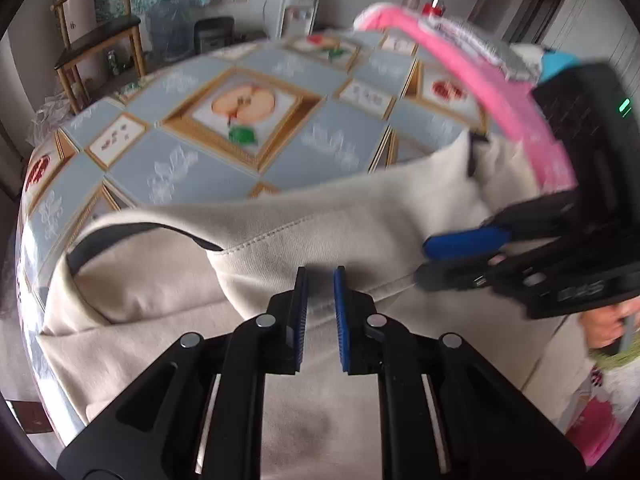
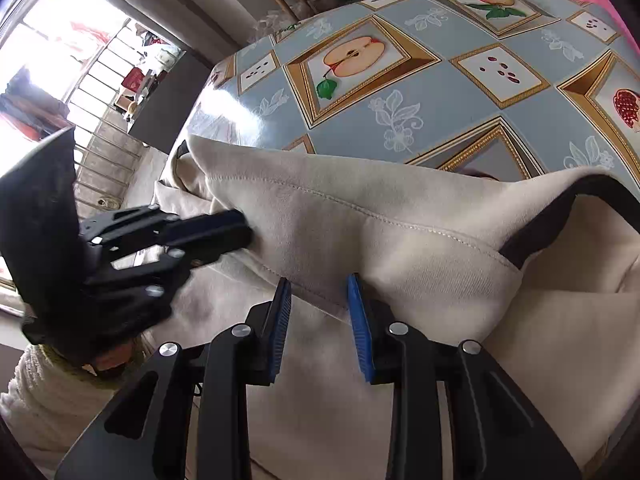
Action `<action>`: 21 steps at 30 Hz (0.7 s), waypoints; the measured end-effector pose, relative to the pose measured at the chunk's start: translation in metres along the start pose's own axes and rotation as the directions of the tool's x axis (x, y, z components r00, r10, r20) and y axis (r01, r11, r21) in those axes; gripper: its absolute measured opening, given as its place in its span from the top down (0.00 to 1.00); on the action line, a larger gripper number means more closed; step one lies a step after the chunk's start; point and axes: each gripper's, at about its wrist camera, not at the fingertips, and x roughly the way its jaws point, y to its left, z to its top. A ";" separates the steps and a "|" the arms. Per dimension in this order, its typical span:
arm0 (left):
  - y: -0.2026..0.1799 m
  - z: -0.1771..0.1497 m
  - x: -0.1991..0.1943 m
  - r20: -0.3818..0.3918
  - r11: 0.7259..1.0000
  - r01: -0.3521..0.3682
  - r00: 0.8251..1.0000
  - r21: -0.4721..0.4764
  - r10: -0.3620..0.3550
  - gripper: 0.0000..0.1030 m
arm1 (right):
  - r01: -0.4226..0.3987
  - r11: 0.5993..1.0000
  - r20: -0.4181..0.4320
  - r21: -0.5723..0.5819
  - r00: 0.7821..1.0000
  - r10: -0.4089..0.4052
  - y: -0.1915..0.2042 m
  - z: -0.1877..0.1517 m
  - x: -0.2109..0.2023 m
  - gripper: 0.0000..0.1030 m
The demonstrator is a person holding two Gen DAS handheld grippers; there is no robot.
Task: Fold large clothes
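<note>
A large cream garment [image 1: 300,240] with a dark-lined opening [image 1: 160,232] lies across the near part of the table [image 1: 192,168]. One stitched fold is lifted off it. My left gripper [image 1: 320,276] is shut on this fold, and the cloth runs into the narrow gap between its blue pads. Further right along the same fold, my right gripper [image 1: 428,260] pinches the edge. In the right wrist view the garment [image 2: 360,216] hangs between the pads of the right gripper [image 2: 318,288], and the left gripper [image 2: 240,236] clamps it at the left.
The table [image 2: 440,92] has a blue fruit-pattern cloth, bare beyond the garment. A pink cloth item [image 1: 480,80] lies at its far right. A wooden chair [image 1: 100,32] stands behind the table, and a barred window [image 2: 80,60] is off to one side. A hand [image 1: 604,324] holds the right gripper.
</note>
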 end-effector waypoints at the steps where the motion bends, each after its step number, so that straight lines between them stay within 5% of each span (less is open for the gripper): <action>1: 0.000 -0.002 0.002 -0.002 1.000 -0.001 1.000 -0.003 0.001 0.88 | -0.002 1.000 -0.006 0.001 1.000 0.002 -0.001 -0.002 -0.002 0.71; 4: 0.005 -0.004 -0.001 -0.002 0.999 0.011 1.000 -0.033 -0.011 0.88 | -0.028 0.998 0.001 0.053 1.000 0.028 -0.011 -0.009 -0.021 0.71; 7: 0.010 -0.003 -0.004 0.006 0.999 0.002 1.000 -0.045 -0.002 0.88 | -0.082 0.987 0.098 0.138 0.993 0.069 -0.032 -0.015 -0.057 0.71; 10: 0.016 -0.002 -0.002 0.005 0.998 0.016 1.000 -0.068 -0.016 0.88 | -0.088 0.961 0.158 0.260 0.986 0.048 -0.064 -0.019 -0.079 0.59; 21: 0.016 0.002 0.004 0.014 0.997 -0.007 1.000 -0.081 0.008 0.88 | -0.121 0.935 0.021 0.333 0.992 0.121 -0.077 -0.013 -0.032 0.59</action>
